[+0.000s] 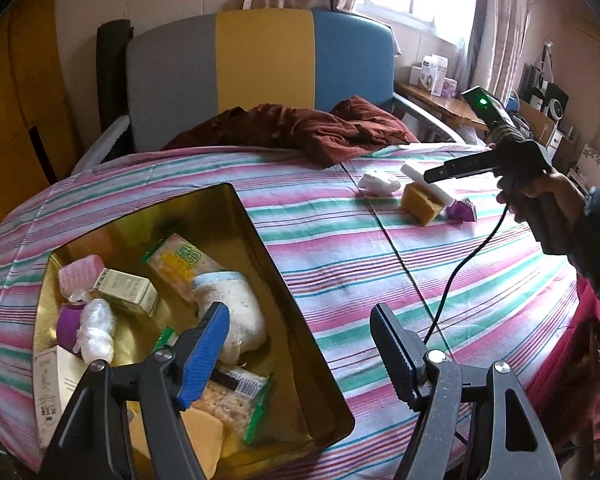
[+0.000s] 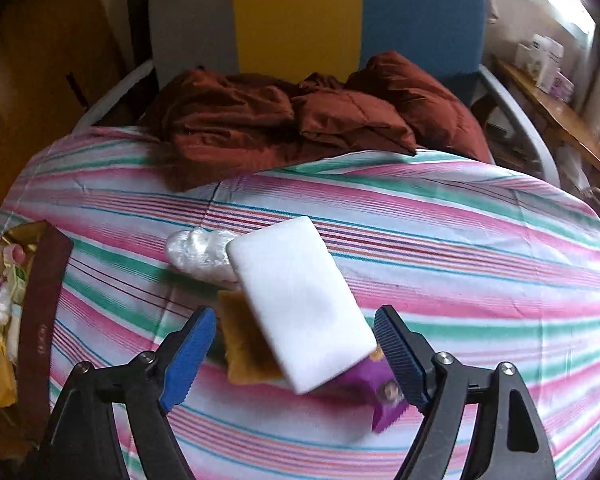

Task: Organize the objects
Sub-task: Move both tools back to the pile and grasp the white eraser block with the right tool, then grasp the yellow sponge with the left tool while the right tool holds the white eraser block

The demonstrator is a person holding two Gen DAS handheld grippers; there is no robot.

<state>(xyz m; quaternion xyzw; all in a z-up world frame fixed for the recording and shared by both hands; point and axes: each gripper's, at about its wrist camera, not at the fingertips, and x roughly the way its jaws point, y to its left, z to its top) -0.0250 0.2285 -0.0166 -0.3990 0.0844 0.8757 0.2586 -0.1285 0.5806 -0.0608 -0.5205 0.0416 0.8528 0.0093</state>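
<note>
Objects to sort sit in two groups on the striped sheet (image 2: 460, 240). Gold box (image 1: 260, 248), open top, lies under and beyond the left gripper (image 1: 300, 344); its blue left finger (image 1: 204, 352) hangs over the box interior, the black right finger over the sheet just outside the box wall. Jaws stand apart, nothing between the pads. Inside the box, beyond the left finger: cracker pack (image 1: 180, 264), white plush piece (image 1: 240, 312), small carton (image 1: 128, 290), pink sponge (image 1: 80, 274), white wrapped bundle (image 1: 98, 330), second cracker pack (image 1: 236, 404) near the fingertip.

Brown jacket (image 2: 292, 120) is bunched at the far edge of the sheet, well beyond both grippers.

Right gripper (image 2: 296, 356) points down at the loose pile, jaws wide, gripping nothing. White foam block (image 2: 304, 312) lies tilted between its fingers, apart from both pads, resting on the yellow sponge (image 2: 240, 344) toward the left finger and the purple packet (image 2: 380, 392) just by the right finger. A white wrapped lump (image 2: 200, 256) lies beyond the fingertips, touching the block's far corner. In the left wrist view a hand (image 1: 548, 196) holds the right gripper above this pile.
</note>
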